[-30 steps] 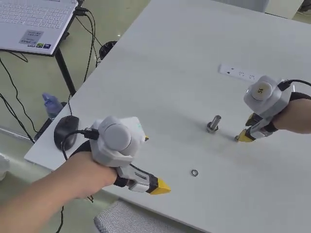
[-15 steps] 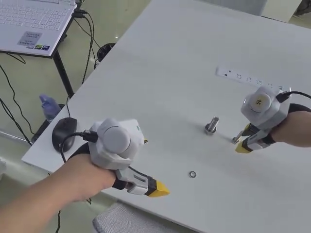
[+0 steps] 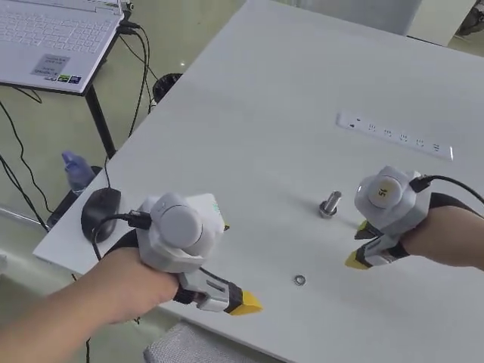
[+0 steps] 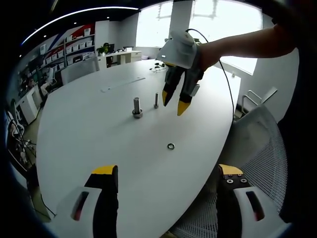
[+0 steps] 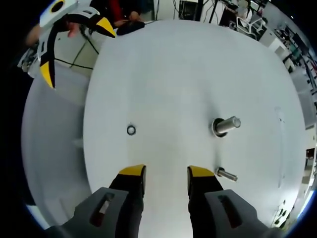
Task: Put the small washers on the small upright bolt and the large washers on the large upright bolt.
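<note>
One small washer (image 3: 299, 280) lies flat on the white table (image 3: 257, 113), also visible as washer (image 4: 171, 146) and washer (image 5: 131, 130). The large bolt (image 3: 330, 204) stands upright beyond it. In the gripper views the thin small bolt (image 4: 156, 100) stands close beside the large bolt (image 4: 136, 107); likewise small bolt (image 5: 225, 173) and large bolt (image 5: 227, 124). My right gripper (image 3: 359, 243) hovers open and empty, right of the washer and near the bolts. My left gripper (image 3: 238, 265) is wide open near the table's front edge, left of the washer.
A white power strip (image 3: 393, 134) lies at the back of the table. Off the left edge are a laptop (image 3: 53, 34) on a stand, a black mouse (image 3: 98, 212), cables and a bottle (image 3: 77, 168) on the floor. A mesh chair (image 4: 257, 144) sits by the front edge.
My right gripper has moved away from the small bolt toward the front edge and closer to the washer. The left gripper has barely moved.
</note>
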Motion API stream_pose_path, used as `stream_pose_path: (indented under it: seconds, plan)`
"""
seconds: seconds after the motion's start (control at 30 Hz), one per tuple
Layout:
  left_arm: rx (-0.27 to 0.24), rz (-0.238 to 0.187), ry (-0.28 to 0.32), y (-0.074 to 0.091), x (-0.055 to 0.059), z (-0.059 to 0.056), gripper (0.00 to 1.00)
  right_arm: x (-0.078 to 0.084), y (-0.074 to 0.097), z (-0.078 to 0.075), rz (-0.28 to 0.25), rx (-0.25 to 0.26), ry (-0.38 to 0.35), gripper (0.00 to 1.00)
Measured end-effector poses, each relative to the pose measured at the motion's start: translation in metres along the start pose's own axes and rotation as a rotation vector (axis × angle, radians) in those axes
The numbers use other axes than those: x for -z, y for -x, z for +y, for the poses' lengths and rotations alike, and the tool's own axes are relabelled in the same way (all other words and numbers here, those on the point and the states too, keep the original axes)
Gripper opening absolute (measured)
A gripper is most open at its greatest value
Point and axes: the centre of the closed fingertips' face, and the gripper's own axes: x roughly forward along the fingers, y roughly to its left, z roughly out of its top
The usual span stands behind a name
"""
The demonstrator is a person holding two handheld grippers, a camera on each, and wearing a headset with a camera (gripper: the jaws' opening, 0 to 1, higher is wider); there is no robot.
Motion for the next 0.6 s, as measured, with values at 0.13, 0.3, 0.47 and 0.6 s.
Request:
stream_pose_path:
  seconds: [0.13, 0.3, 0.47, 0.6]
  plan:
    - [0.0, -0.001, -0.001, 0.0, -0.001, 0.001, 0.83, -0.014, -0.003, 0.01, -0.038, -0.004, 0.003, 0.38]
    - [-0.003, 0.001, -0.013, 0.001, -0.001, 0.001, 0.86, -0.018, -0.014, 0.023, -0.041, -0.023, 0.014, 0.38]
    - [-0.004, 0.005, -0.025, 0.0, -0.001, 0.0, 0.87, -0.02, -0.023, 0.035, -0.044, -0.042, 0.016, 0.37]
    - [-0.006, 0.0, -0.028, 0.0, -0.002, -0.001, 0.88, -0.023, -0.03, 0.042, -0.054, -0.051, 0.014, 0.37]
